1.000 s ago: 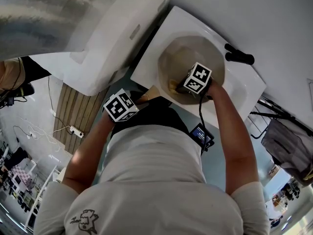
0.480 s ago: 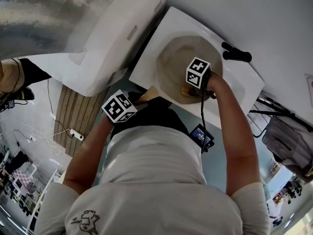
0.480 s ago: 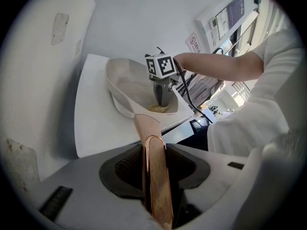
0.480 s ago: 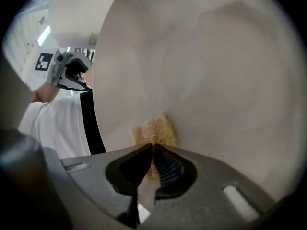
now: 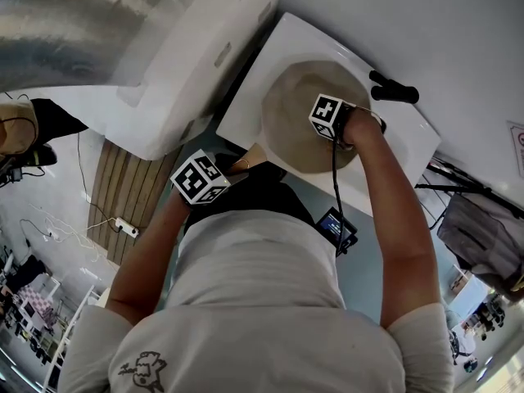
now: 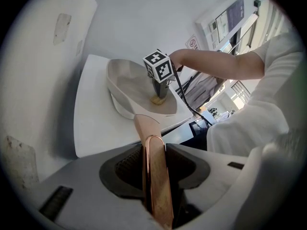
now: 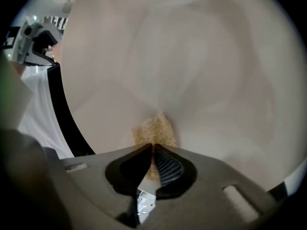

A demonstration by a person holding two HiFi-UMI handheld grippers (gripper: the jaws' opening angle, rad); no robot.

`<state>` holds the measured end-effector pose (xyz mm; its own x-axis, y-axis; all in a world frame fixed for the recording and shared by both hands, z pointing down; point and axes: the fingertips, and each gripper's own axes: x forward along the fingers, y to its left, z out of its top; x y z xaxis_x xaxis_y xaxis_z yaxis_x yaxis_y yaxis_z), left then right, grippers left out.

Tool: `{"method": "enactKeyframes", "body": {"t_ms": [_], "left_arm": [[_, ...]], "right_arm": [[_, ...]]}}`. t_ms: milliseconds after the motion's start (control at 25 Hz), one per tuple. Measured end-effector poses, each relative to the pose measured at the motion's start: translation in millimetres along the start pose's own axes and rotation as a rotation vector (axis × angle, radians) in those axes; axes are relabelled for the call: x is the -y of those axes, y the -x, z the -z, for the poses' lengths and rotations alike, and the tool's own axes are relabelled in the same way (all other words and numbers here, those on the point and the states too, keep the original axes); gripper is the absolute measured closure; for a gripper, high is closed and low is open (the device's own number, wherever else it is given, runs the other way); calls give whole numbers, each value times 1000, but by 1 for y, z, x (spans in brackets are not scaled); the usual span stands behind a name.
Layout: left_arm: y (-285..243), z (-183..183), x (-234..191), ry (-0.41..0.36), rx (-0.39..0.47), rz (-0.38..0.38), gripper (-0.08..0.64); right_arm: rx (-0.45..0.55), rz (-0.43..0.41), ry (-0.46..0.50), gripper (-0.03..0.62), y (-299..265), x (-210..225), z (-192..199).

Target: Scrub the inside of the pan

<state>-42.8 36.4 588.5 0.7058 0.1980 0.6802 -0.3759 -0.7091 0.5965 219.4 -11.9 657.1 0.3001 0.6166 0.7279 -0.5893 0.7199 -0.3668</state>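
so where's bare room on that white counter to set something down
Bare: the white counter left of the round beige pan, and its far corner behind the pan. Crowded: inside the pan, where the right tool presses a yellow sponge; the near edge, where the left tool grips the copper handle; and by the black bar.

This looks like a lab or test room rather than a home kitchen. The pan [image 5: 293, 109] sits on a plain white desk [image 5: 248, 111] pushed against a bare white wall [image 5: 458, 31]. On the pale floor [image 5: 49, 178] a power strip [image 5: 125, 219] lies with loose cables [image 5: 61, 223] trailing beside a wooden slatted panel [image 5: 123, 178]. Crowded shelves [image 5: 33, 318] fill the far corner (their contents too small to make out). Printed notices [image 6: 229, 19] hang on the wall, and a dark garment [image 5: 479, 240] hangs from a rack just beside the desk.
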Motion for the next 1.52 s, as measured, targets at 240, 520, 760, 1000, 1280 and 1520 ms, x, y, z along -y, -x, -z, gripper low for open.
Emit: {"method": "enactKeyframes", "body": {"t_ms": [240, 520, 760, 1000, 1280, 1520], "left_arm": [[0, -1, 1, -8, -7, 4, 408], [0, 0, 0, -20, -23, 5, 408], [3, 0, -1, -24, -24, 0, 408], [3, 0, -4, -27, -29, -7, 408], [4, 1, -6, -27, -29, -9, 408], [4, 2, -7, -25, -30, -11, 408]], "right_arm": [[4, 276, 31, 569, 13, 56, -8], [212, 595, 24, 569, 55, 99, -42], [399, 756, 73, 569, 88, 105, -75], [542, 811, 140, 569, 107, 99, -106], [668, 759, 244, 569, 111, 70, -144], [807, 653, 287, 569, 116, 32, -169]]}}
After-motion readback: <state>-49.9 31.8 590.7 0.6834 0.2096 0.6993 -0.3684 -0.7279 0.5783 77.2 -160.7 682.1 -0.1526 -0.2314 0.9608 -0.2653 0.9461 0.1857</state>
